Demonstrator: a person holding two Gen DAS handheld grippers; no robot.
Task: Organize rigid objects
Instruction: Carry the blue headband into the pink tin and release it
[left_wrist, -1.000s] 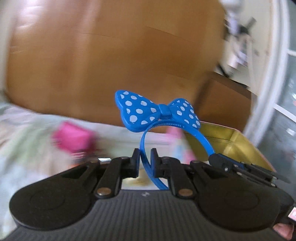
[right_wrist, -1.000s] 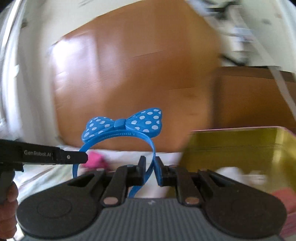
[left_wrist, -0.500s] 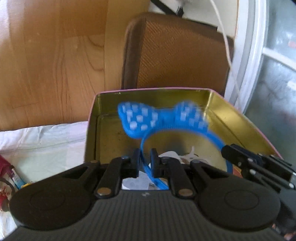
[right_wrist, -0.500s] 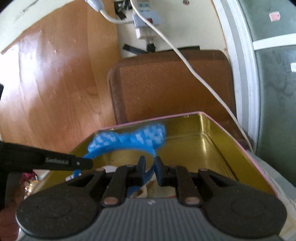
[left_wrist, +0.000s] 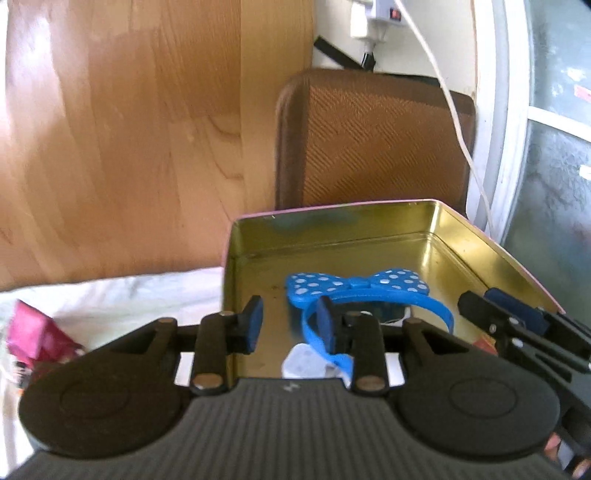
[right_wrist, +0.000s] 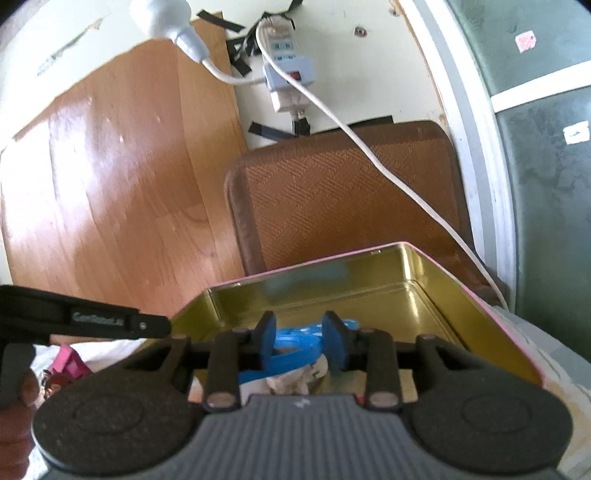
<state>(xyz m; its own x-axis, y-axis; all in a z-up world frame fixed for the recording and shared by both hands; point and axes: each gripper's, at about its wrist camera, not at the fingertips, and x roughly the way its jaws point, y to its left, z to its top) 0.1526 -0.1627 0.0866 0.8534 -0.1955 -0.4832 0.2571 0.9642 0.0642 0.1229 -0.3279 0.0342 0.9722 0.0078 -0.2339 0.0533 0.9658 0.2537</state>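
Observation:
A blue headband with a white-dotted bow (left_wrist: 354, 286) lies inside the gold tin with the pink rim (left_wrist: 332, 210). My left gripper (left_wrist: 289, 325) hangs over the tin's near left corner, its jaws opening; the band runs beside the right pad, not pinched. In the right wrist view, my right gripper (right_wrist: 300, 341) is over the tin (right_wrist: 314, 264) with jaws opening, and the headband (right_wrist: 295, 338) shows in the gap, unpressed. Each gripper also shows in the other's view, the right gripper (left_wrist: 517, 325) and the left gripper (right_wrist: 110, 319).
A white item (left_wrist: 306, 363) lies in the tin under the band. A pink packet (left_wrist: 33, 332) sits on white cloth to the left. Behind the tin stand a brown woven chair back (left_wrist: 369, 136), a wooden panel (left_wrist: 129, 129) and a white cable (right_wrist: 388, 170).
Both grippers carried the headband from in front of the wooden panel over to the tin. Both have opened their jaws, and the headband has dropped from upright to lying in the tin.

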